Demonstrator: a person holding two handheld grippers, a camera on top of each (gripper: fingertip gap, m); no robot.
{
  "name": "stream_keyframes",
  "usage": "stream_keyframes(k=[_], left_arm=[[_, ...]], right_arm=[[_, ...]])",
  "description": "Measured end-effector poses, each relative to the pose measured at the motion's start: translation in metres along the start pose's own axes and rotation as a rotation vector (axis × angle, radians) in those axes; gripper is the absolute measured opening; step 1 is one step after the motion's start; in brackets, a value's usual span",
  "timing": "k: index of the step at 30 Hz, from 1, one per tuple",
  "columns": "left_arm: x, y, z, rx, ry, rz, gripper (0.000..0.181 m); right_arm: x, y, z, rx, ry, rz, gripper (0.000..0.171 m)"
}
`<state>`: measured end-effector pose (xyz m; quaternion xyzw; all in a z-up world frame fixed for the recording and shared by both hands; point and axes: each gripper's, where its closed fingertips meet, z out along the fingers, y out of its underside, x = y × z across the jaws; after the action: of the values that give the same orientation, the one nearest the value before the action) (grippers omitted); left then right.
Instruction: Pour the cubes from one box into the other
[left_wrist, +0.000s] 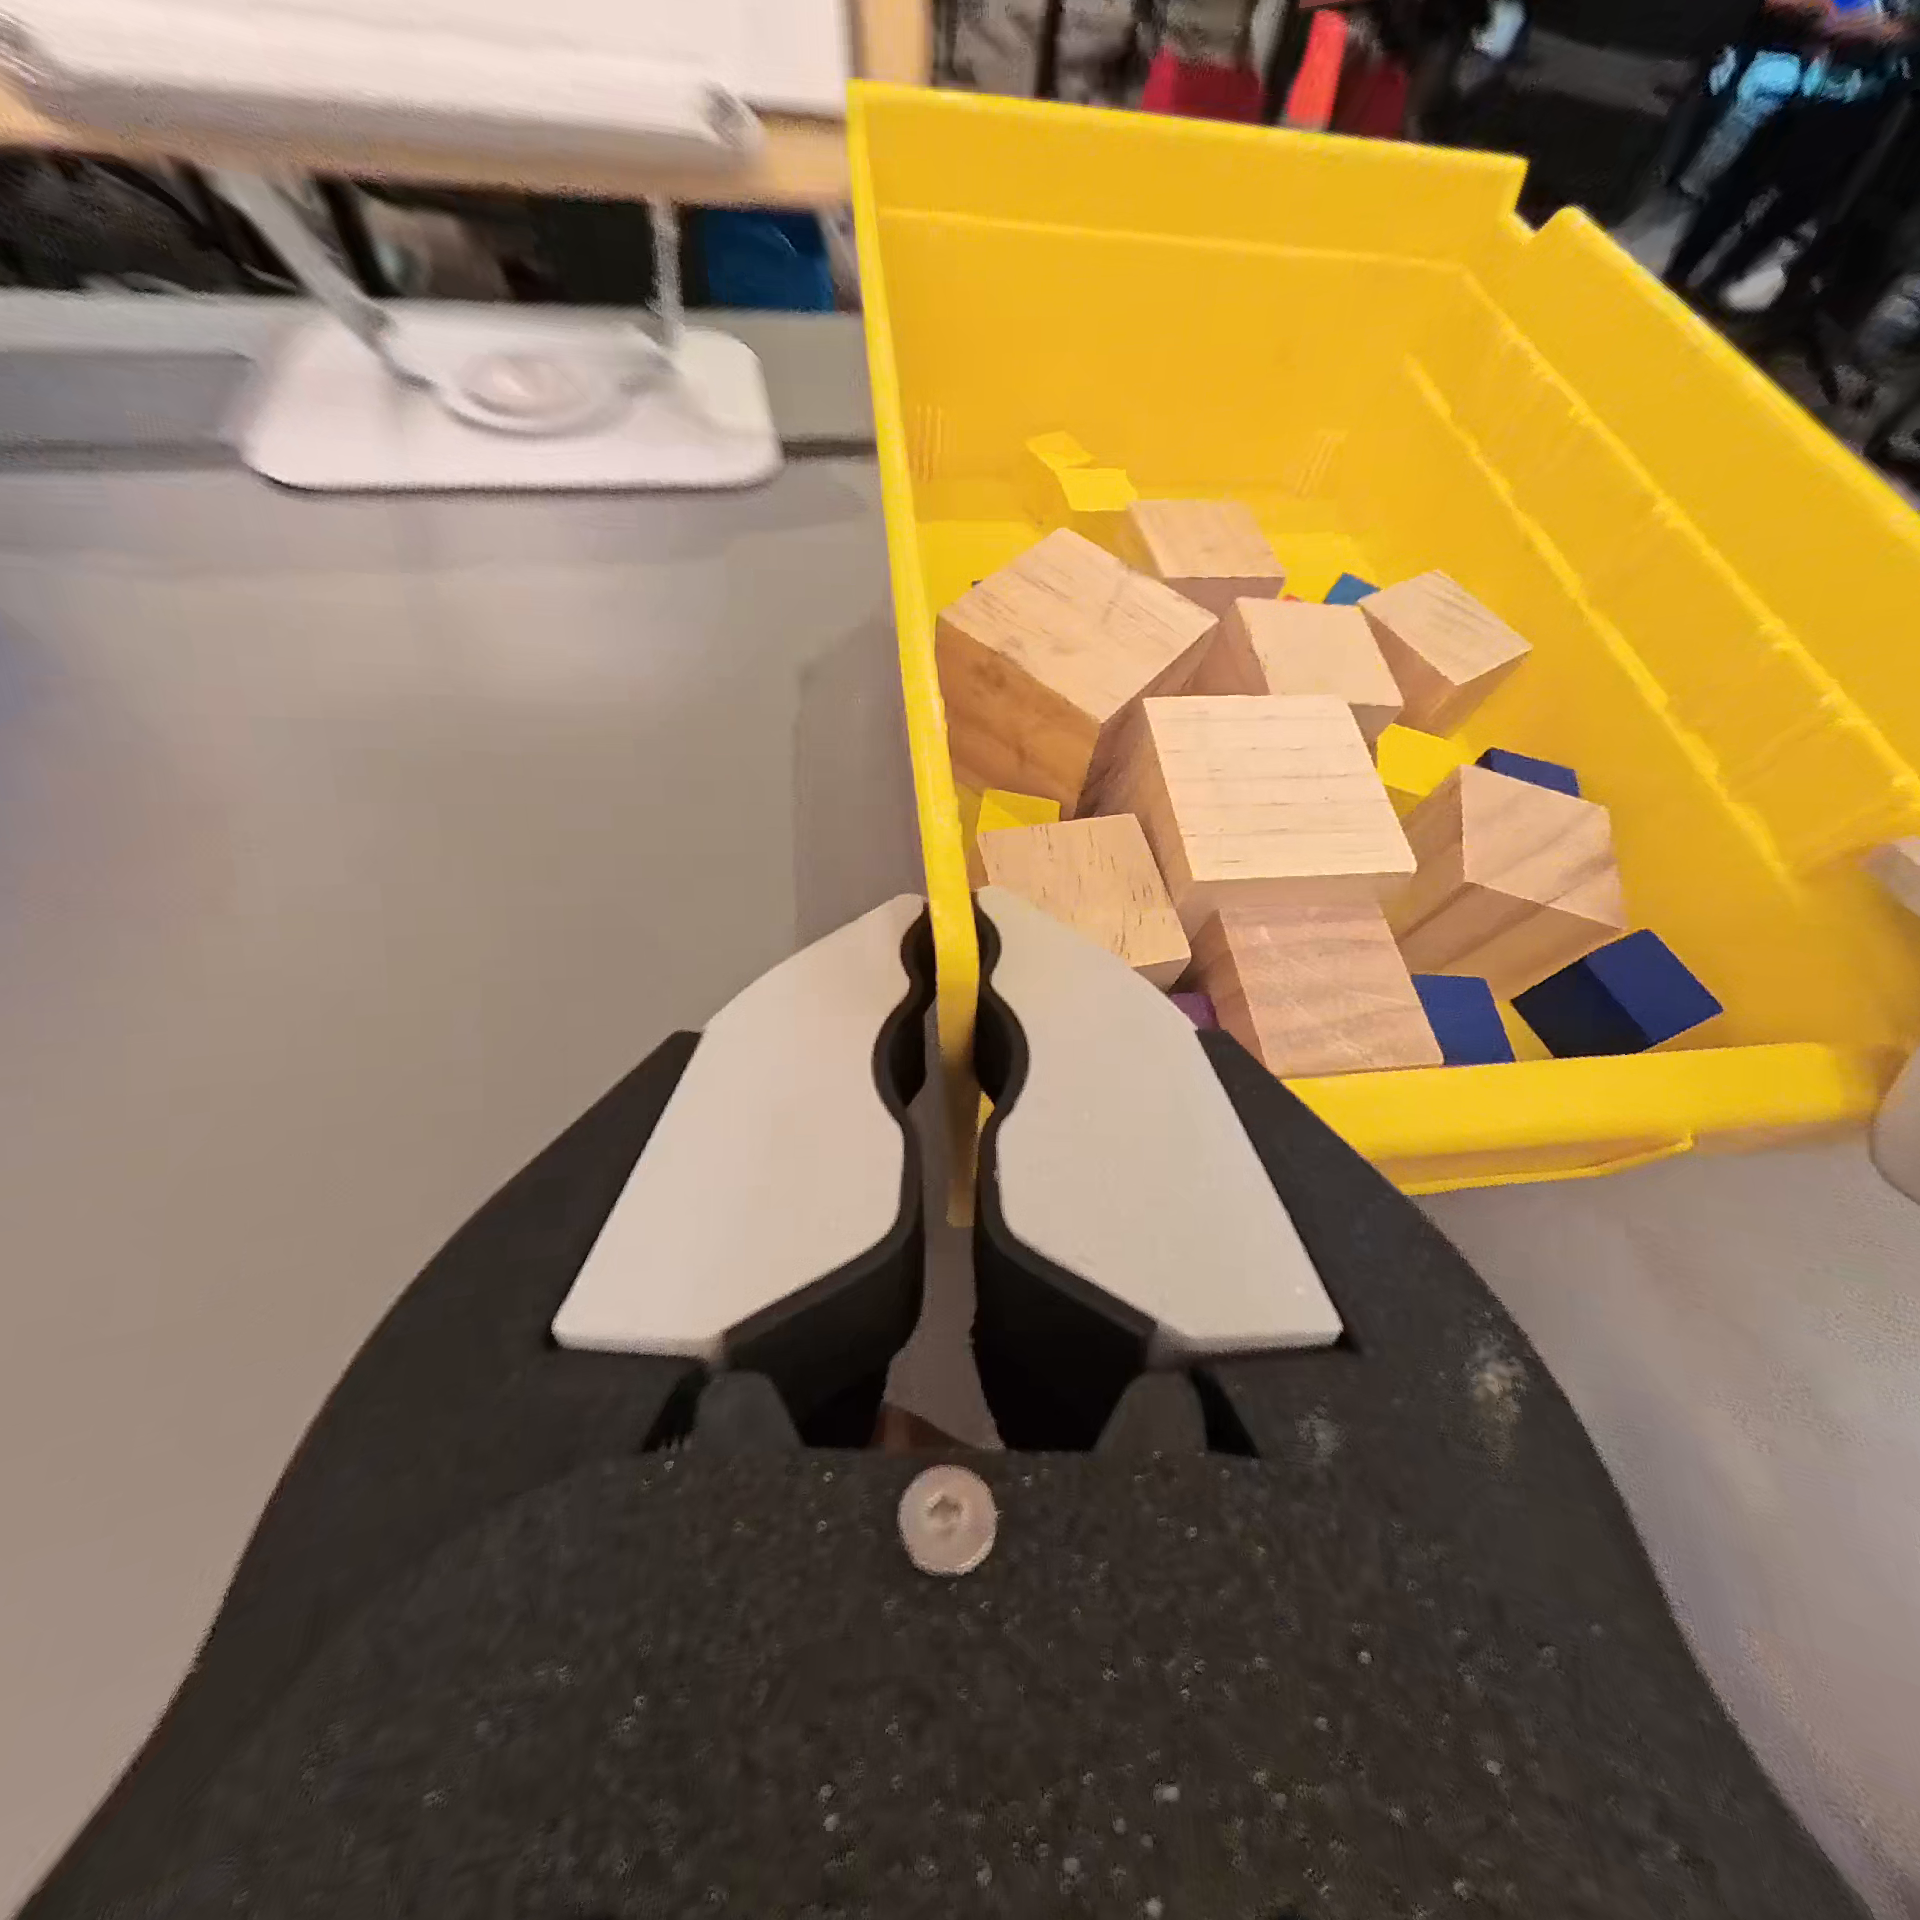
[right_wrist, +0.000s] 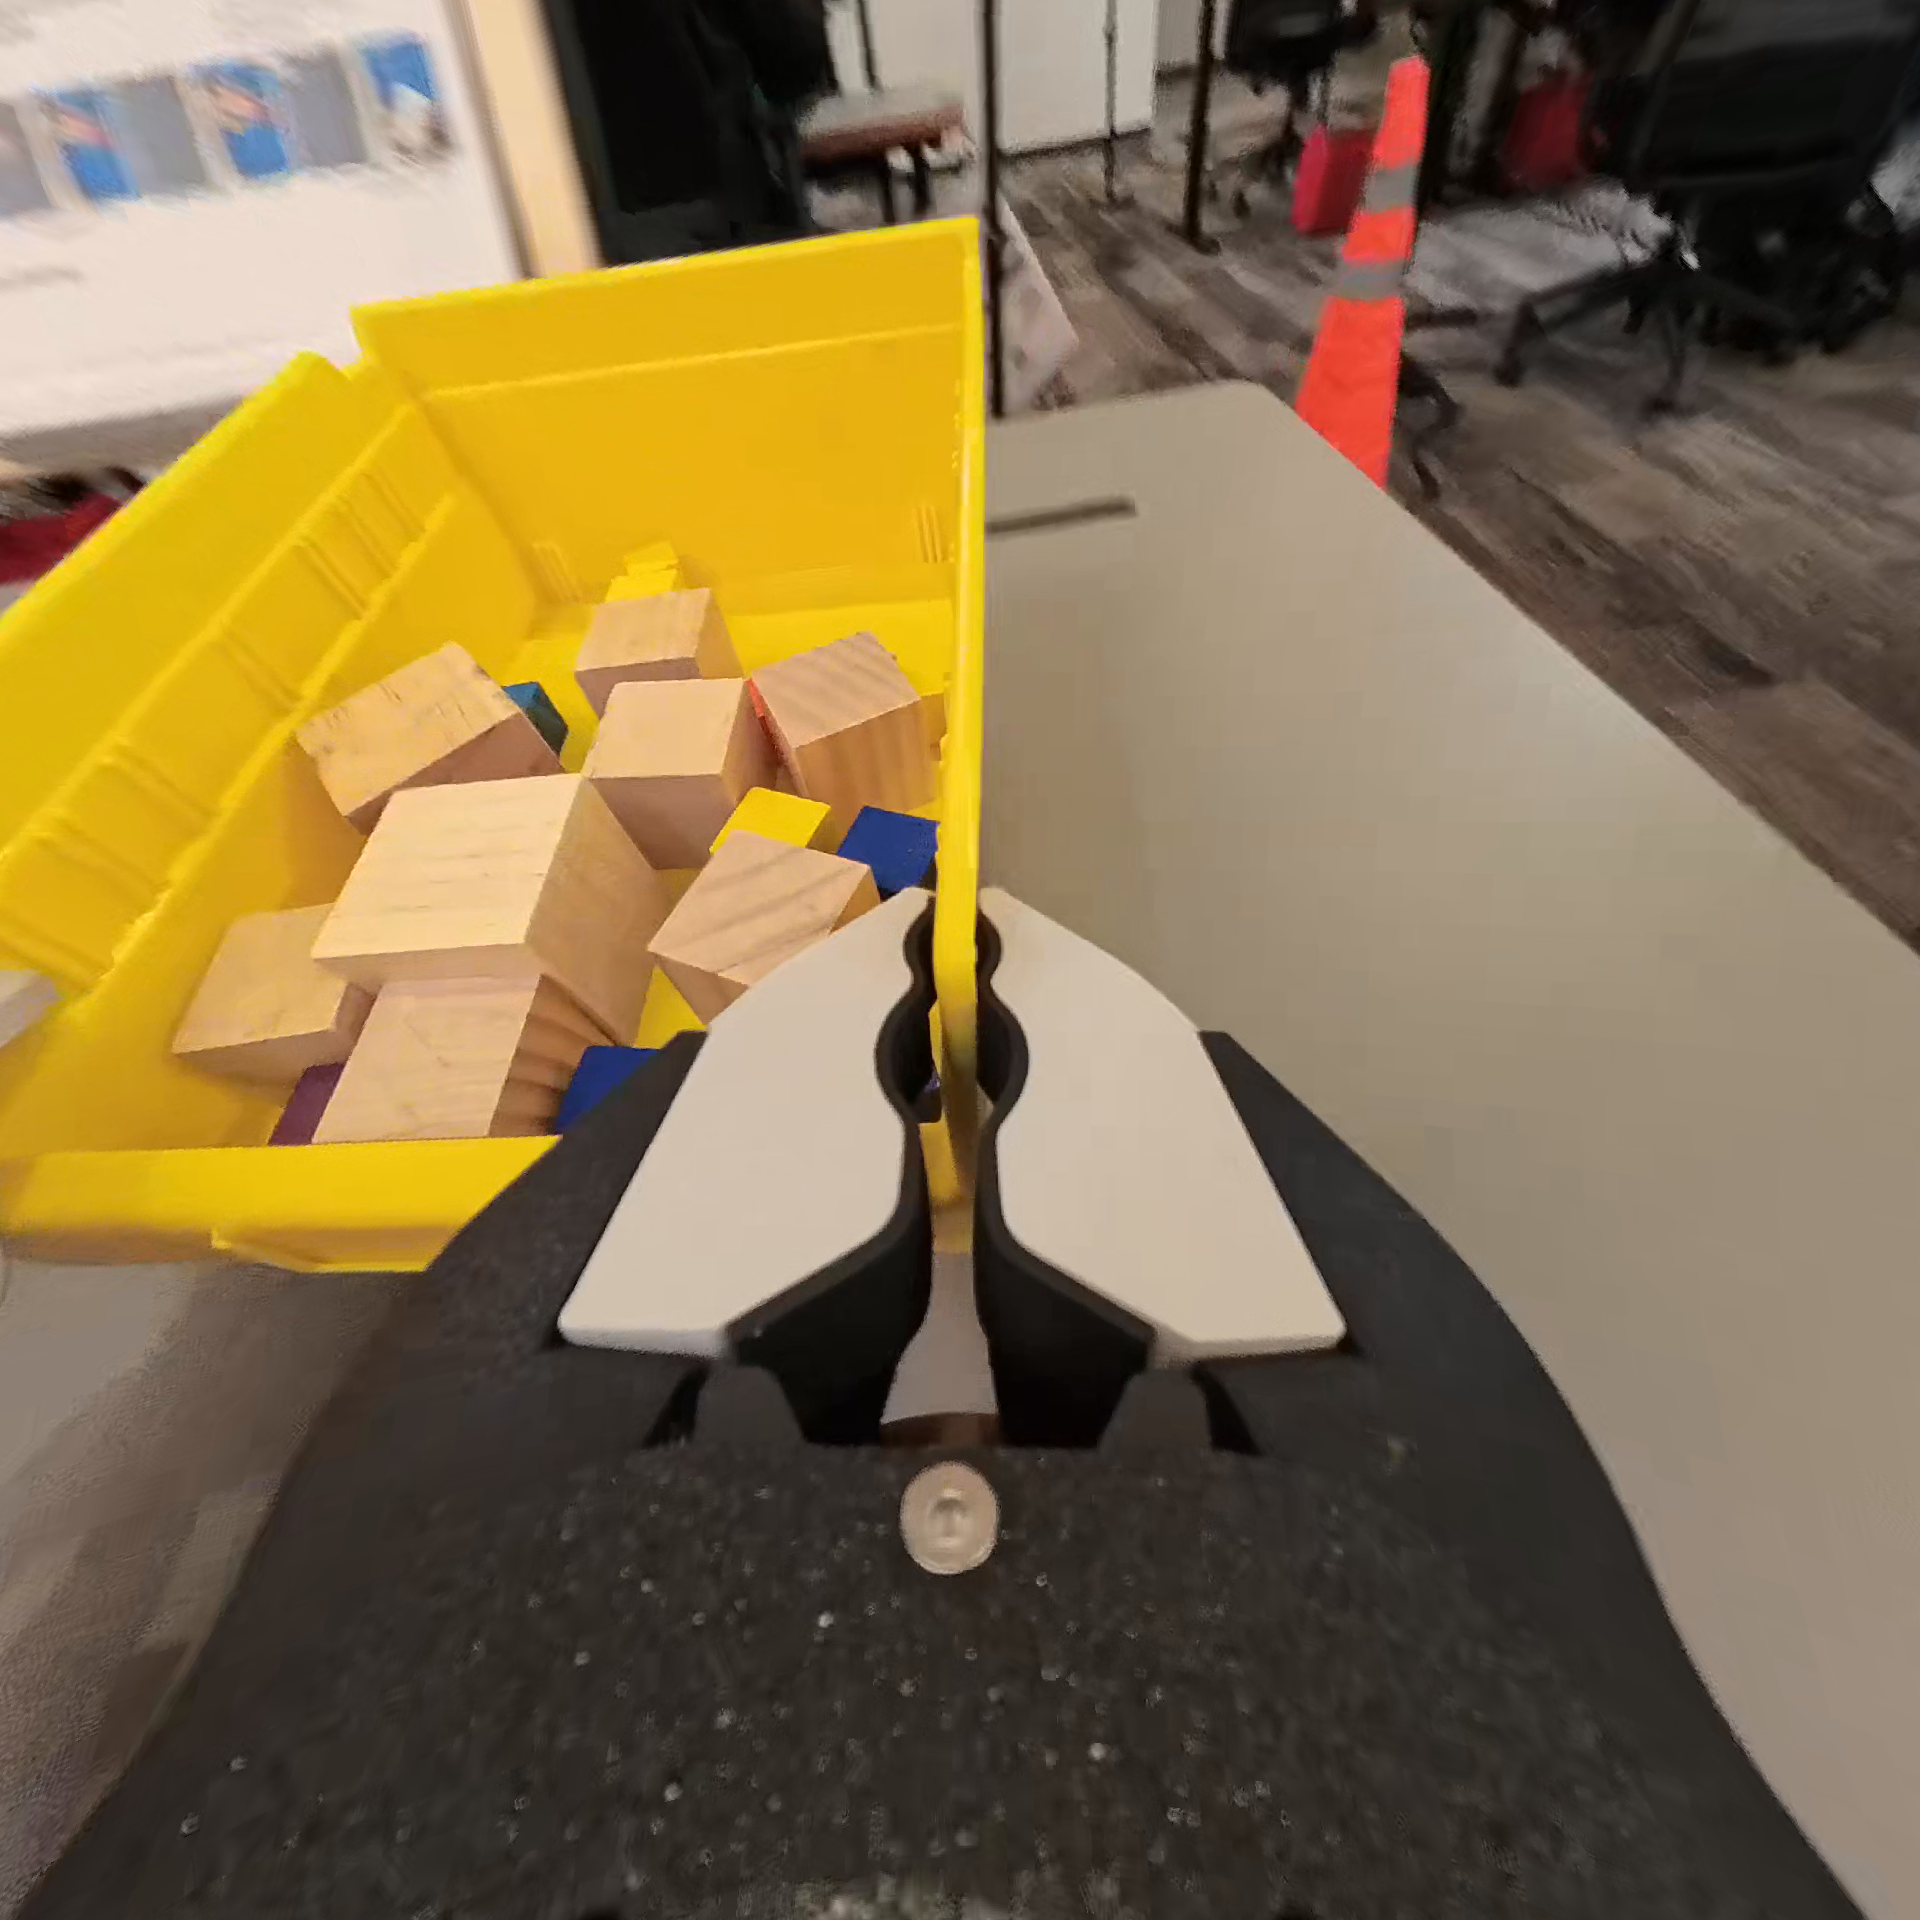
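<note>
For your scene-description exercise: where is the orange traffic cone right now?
The orange traffic cone appears only in the right wrist view, upper right, on the floor beyond the table's far corner.

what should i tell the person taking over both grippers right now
Left gripper: shut on the left side wall of the yellow box, near its front corner.
Right gripper: shut on the box's right side wall, also near the front.
Cubes: all in view are inside the yellow box, large plain wooden ones piled over small blue, yellow and purple ones.
Done: the box is gripped on both sides, over the grey table.
Left: the other box is not in either view; find it, carry this one over and tip the cubes in. No pouring has started.
</note>
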<state>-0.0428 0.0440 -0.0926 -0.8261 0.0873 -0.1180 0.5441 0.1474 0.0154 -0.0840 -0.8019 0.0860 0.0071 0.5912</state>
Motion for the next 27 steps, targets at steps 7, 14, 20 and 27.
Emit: stream_keyframes(k=[7,14,20,27], left_arm=[[-0.137,-0.018,-0.045,0.026,-0.16,-0.016,0.004],[-0.209,0.011,-0.042,-0.056,-0.201,-0.065,0.003],[-0.196,0.039,-0.05,-0.103,-0.073,0.027,0.011],[-0.243,0.026,-0.14,0.006,-0.028,-0.058,0.044]], right_arm=[[-0.146,0.001,0.018,-0.012,-0.179,-0.061,0.003],[-0.208,0.058,0.028,-0.119,-0.244,-0.124,0.005],[-0.2,0.051,0.024,-0.128,-0.282,-0.107,0.005],[-0.174,0.025,-0.059,0.065,-0.516,-0.314,0.026]])
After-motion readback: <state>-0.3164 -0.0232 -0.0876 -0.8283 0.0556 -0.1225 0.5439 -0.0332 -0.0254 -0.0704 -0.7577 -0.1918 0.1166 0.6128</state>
